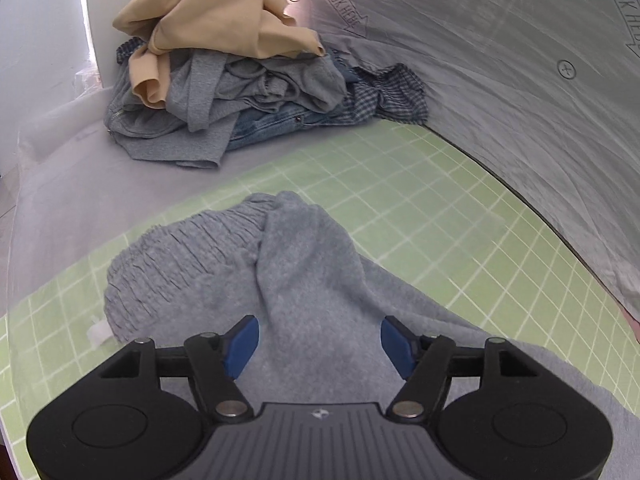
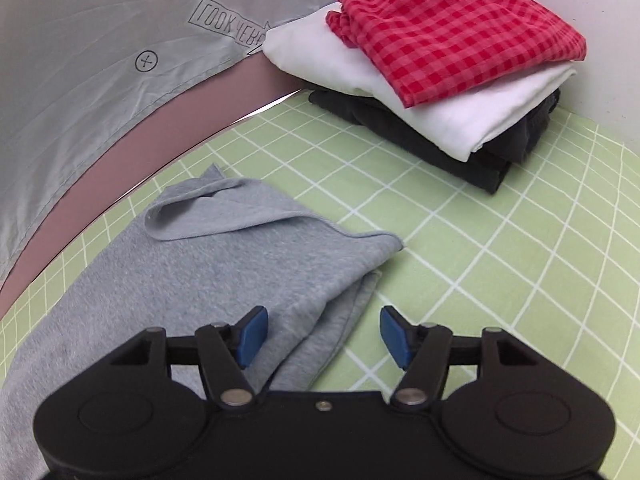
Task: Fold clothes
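While gaping wide, both tools (image 1: 319,338) (image 2: 323,330) grip nothing

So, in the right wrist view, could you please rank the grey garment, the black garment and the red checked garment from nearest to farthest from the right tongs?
1. Grey garment: directly under the open right tongs, spreading left on the green mat.
2. Black garment: bottom of the folded stack, ahead and right.
3. Red checked garment: top of that stack, farthest back.
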A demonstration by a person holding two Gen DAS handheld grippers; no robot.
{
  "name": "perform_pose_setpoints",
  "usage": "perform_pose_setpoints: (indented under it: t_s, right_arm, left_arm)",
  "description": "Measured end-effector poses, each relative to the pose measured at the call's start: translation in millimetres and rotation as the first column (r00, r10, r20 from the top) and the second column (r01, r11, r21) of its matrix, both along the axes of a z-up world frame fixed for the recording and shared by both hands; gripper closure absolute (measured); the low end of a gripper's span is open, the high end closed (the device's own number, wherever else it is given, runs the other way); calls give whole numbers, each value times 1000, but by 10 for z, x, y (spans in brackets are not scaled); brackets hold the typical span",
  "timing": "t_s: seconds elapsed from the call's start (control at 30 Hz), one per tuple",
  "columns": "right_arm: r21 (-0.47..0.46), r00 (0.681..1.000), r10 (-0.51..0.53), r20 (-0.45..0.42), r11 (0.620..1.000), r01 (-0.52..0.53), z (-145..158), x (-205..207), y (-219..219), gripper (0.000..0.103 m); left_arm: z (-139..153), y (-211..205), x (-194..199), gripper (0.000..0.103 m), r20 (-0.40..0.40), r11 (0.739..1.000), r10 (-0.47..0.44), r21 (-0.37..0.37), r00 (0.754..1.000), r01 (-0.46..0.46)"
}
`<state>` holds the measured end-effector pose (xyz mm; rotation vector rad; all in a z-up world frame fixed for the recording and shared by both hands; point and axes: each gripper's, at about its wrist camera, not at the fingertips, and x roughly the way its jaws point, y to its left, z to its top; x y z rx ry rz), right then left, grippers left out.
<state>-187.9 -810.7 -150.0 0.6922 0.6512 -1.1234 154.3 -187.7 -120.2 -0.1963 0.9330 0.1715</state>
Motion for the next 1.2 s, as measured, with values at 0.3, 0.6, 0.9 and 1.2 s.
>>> perform_pose_setpoints:
  t_s: [0.3,0.6,0.9,1.2]
  right_arm:
    - [-44,998,70,-8,997,-70,70,-90,90,98]
    - [-30,999,-22,-31,999,21,117,-1413,687,98]
    - [-110,985,105,-135,987,-120,276,-1722,1032,71]
    - [-184,932,296,-212,924,-335,341,-1273,749,51]
  left_arm:
    - [90,-573,-476,34,-3,983,-177,-50,984,176]
    - [210,-681,-1244,34,-10,957,-290,-29,957,290]
    - [90,-933,-1737,34,-72,929,-370,1,926,371]
    - [39,-1420,-2035,31,-92,893,-445,21,891,449]
